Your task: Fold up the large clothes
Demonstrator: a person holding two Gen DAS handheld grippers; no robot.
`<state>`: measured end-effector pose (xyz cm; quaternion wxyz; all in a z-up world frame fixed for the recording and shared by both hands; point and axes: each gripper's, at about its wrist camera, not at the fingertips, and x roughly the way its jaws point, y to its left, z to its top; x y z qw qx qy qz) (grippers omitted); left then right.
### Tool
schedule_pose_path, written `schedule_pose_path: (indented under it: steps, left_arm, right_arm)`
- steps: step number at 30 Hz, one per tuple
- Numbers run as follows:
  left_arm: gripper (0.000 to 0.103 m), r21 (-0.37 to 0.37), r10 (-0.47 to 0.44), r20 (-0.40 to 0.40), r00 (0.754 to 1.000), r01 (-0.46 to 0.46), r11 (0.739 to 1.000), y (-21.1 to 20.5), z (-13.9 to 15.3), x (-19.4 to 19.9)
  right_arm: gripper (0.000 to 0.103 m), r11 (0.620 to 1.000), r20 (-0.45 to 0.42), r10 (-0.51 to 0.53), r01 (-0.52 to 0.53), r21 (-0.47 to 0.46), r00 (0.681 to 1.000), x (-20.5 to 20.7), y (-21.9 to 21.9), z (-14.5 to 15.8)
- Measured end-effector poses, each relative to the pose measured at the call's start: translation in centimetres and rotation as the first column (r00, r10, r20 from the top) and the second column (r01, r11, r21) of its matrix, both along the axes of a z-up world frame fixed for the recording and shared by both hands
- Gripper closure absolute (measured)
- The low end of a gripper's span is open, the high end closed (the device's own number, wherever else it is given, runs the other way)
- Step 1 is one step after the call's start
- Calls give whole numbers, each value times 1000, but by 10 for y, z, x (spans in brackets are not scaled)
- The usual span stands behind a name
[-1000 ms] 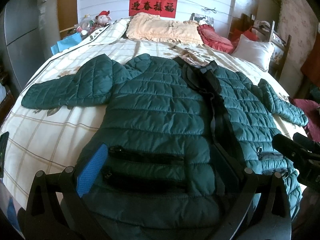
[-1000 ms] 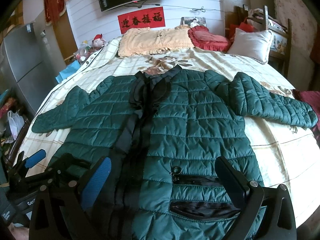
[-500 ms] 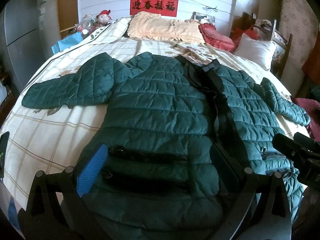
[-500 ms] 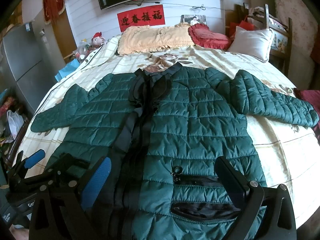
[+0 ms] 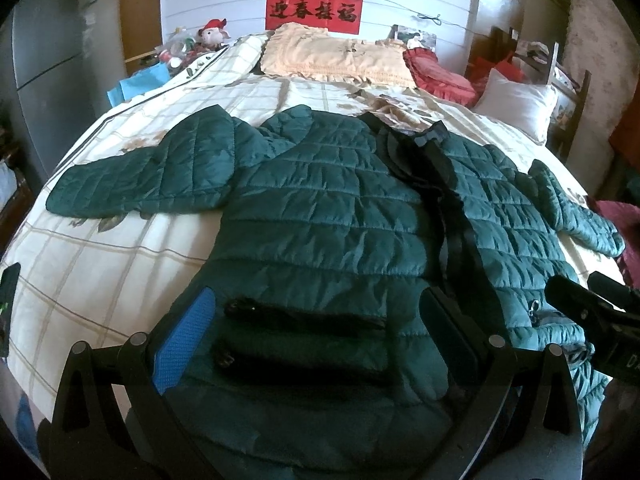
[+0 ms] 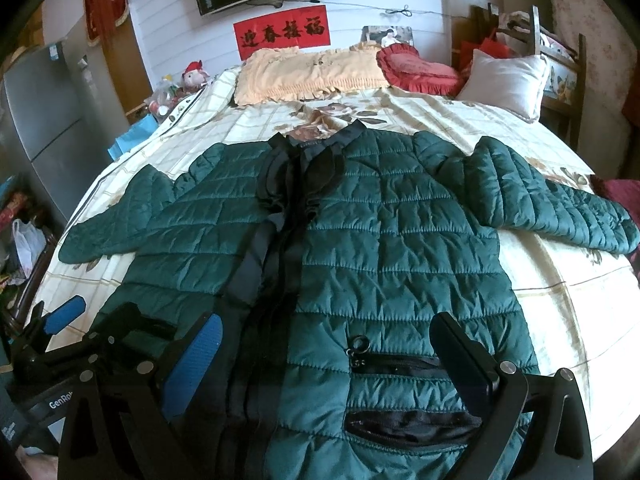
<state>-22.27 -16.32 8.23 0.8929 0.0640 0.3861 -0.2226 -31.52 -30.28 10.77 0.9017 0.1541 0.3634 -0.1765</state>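
A dark green quilted jacket (image 5: 320, 216) lies front up on the bed, with black trim down its middle and both sleeves spread out sideways. My left gripper (image 5: 316, 312) hovers open over the hem on the jacket's left side, its fingers either side of a black zip pocket (image 5: 304, 316). My right gripper (image 6: 328, 332) is open too, over the right front panel (image 6: 380, 240) and its zip pocket (image 6: 400, 364). Nothing is held in either one. Low at the left of the right wrist view, one blue pad (image 6: 64, 314) of the left gripper shows.
The checked bedsheet (image 5: 100, 264) shows around the jacket. A yellow cushion (image 5: 336, 60), a red cushion (image 6: 420, 72) and a white pillow (image 6: 504, 80) lie at the head. A grey fridge (image 5: 48, 60) stands left. A dark phone (image 5: 8, 300) lies at the bed's left edge.
Both views have shifted slightly, so the jacket sits a little lower in frame. The jacket itself has not moved, and both grippers stay open.
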Motion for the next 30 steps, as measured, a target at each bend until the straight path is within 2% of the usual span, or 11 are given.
schedule_pose_path:
  steps: [14, 30]
  left_arm:
    - [0, 8, 45, -4, 999, -45, 999, 11, -4, 14]
    - [0, 8, 138, -14, 990, -138, 990, 44, -6, 47]
  right_arm:
    - [0, 1000, -18, 2, -1, 20, 1000, 15, -4, -8]
    - [0, 999, -25, 9, -8, 36, 1000, 42, -8, -16]
